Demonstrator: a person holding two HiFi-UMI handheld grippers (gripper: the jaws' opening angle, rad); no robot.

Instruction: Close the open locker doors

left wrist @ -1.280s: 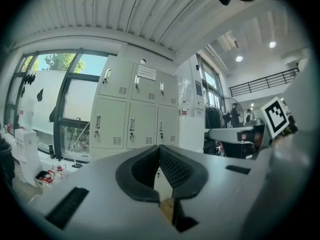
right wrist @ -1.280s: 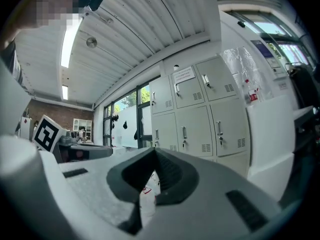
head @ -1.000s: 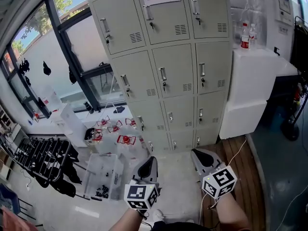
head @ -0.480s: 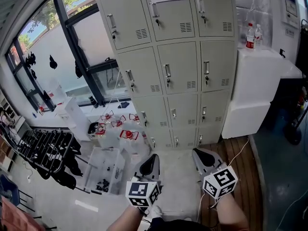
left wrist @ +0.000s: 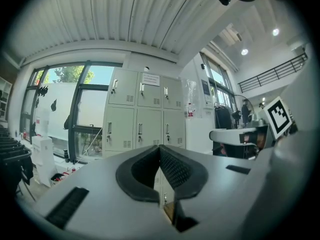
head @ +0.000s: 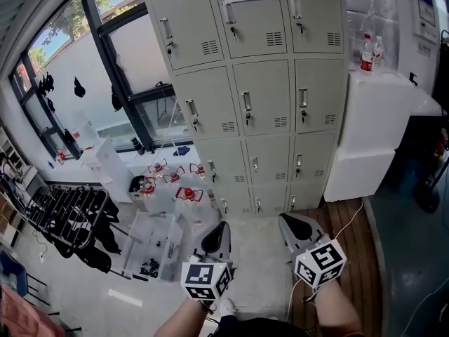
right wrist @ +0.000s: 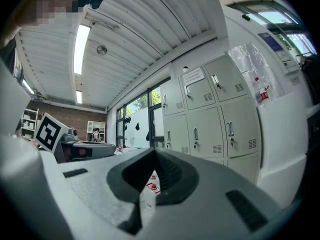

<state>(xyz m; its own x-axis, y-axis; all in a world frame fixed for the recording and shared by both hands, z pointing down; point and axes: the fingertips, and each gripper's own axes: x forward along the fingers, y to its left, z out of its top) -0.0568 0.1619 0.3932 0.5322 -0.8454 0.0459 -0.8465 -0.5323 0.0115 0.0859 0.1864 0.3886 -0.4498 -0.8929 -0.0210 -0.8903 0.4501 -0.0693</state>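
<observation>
**Two grippers, jaws shut on nothing, face a locker bank that shows no open door**

The person's left gripper [head: 216, 237] and right gripper [head: 298, 227] are held level, well apart from a bank of pale grey metal lockers [head: 259, 97]. Each has its dark padded jaws pressed together on nothing. Every locker door in view sits flush with its frame. An open door, if there is one, lies outside all three views.

The main risk appears to be a push aimed at a door that needs none. A jaw tip could also catch on the upright handles [head: 247, 102] and small keys that stick out of each door. Pinched jaws would likely skid on smooth painted metal, and a hard shove could bounce a door back open.

The approach is cluttered on the left. A clear plastic bin [head: 156, 248] holding small dark parts lies on the floor, and red-capped clear jugs [head: 188, 195] crowd the foot of the lockers' left column. A black wire rack [head: 59, 220] stands further out, below the window.

On the right, a white block-like cabinet [head: 368, 132] carrying two red-labelled bottles [head: 365, 53] stands just beside the lockers. A thin white cable [head: 342, 230] trails over the wooden floorboards near the right gripper, a likely snag.
</observation>
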